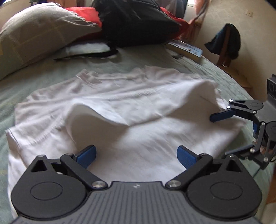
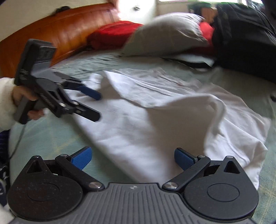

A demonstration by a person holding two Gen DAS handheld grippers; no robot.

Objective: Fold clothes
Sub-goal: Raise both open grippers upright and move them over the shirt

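White cloth lay spread on the bed: a white T-shirt [image 1: 120, 110] sat flat on the pale green bedspread [image 1: 43, 72], and part of it was folded over so that a soft hump stood up in the middle. The left tool [image 1: 136, 155] was low over the near edge of the shirt, and its two blue pads were far apart with nothing between them. The right tool [image 1: 222, 136] was at the right side of the shirt, and its blue pads were wide apart too; one pad was just beside the raised fold, but it held no cloth. From the right wrist view, the right tool [image 2: 132, 158] sat over the shirt's near edge, with the white T-shirt [image 2: 138, 120] bunched up in front of it. The left tool [image 2: 96, 106] showed on the left there, held by a hand [image 2: 22, 100] in a white sleeve, with its fingers open above the shirt's edge. At the far end of the bed were a grey pillow [image 1: 38, 37], something red [image 1: 82, 15] and a black bag [image 1: 136, 22]. A book [image 1: 184, 48] lay near the bed's far right edge. A brown wooden headboard [image 2: 57, 32] stood behind the bed.
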